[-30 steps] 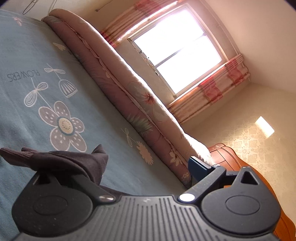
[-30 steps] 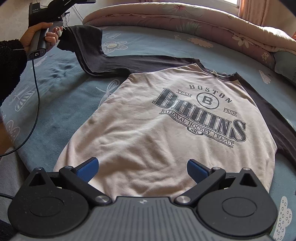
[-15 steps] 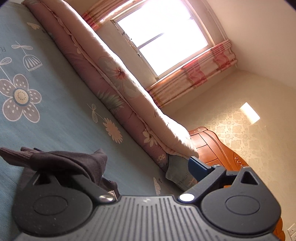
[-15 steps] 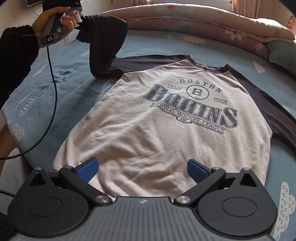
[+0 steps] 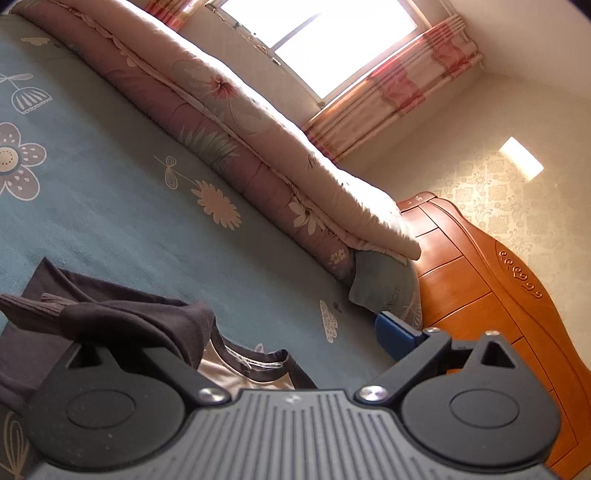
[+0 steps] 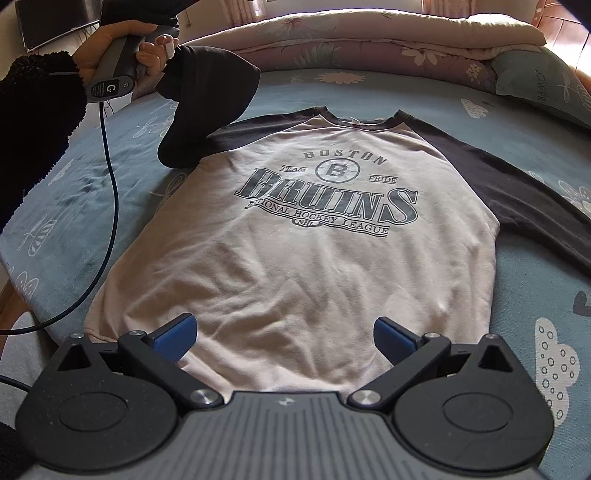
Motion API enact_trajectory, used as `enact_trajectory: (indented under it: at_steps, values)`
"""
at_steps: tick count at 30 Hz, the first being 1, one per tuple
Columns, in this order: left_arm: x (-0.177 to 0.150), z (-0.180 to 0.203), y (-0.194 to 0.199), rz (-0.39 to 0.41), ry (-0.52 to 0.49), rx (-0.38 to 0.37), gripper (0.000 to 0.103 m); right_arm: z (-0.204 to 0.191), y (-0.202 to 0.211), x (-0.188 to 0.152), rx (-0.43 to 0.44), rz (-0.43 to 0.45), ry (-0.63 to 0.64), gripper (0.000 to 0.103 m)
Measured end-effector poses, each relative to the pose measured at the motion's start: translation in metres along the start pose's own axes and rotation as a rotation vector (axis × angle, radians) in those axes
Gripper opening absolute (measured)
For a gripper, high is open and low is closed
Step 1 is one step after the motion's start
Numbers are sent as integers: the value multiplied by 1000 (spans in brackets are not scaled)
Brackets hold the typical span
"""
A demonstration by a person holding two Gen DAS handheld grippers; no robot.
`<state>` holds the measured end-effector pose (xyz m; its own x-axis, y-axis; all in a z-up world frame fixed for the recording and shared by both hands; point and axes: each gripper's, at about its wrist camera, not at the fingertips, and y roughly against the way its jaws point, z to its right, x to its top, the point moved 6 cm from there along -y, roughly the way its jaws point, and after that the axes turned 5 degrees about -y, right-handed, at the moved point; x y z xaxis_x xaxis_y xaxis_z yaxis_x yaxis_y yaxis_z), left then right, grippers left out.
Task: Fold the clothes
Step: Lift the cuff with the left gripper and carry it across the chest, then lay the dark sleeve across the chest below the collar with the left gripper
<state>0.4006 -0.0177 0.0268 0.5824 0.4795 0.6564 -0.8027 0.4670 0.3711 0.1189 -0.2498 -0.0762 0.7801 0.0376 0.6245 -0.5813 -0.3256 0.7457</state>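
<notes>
Shirt: the shirt (image 6: 295,266) lies flat and face up on the blue bed sheet (image 6: 535,155), with its neck toward the rolled quilt (image 6: 369,29).

Left sleeve: the dark left sleeve (image 6: 207,96) is lifted off the bed and bends over toward the chest.

Left gripper: the left gripper (image 5: 258,332) has the sleeve cuff (image 5: 110,314) draped over one finger, but the other blue finger stands far away, so I cannot tell if it is really pinching (a hand (image 6: 122,44) holds its handle).

Right gripper: the right gripper (image 6: 282,338) has its fingers spread wide with nothing in them, and it floats just over the bottom hem.

Right sleeve: the other sleeve (image 6: 517,199) lies out flat to the side.

What could go wrong: the cuff could slide off, because it seems only to hang there. Then the sleeve would flop down crooked. A hard pull could also drag the whole shirt and wrinkle it, since nothing pins the body.

What changed: a second ago the sleeve was stretched out to the far corner. Now it is carried in, close above the shoulder. The right gripper looks the same.
</notes>
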Motion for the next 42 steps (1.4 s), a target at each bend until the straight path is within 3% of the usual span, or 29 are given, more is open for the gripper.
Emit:
enact_trajectory:
  at_steps: [19,25,37,39,42]
  values:
    - [-8,70,-58,-59,-94,22,97,31,-3,-7,43,21,-64,103]
    - [-35,76,-93,-116,-116,35,97,39,-7,-12,46,9,-80,103]
    - [-119,58,-150,-318,-212,104,98,41,-15,-18,41,-24,-81,103]
    - [-133,55,-155,-339,-244,135,98,41,-15,-18,44,-27,-81,103]
    - [-154,59,-157,-340,-387,207,98,39,-14,-17,47,-28,-75,103]
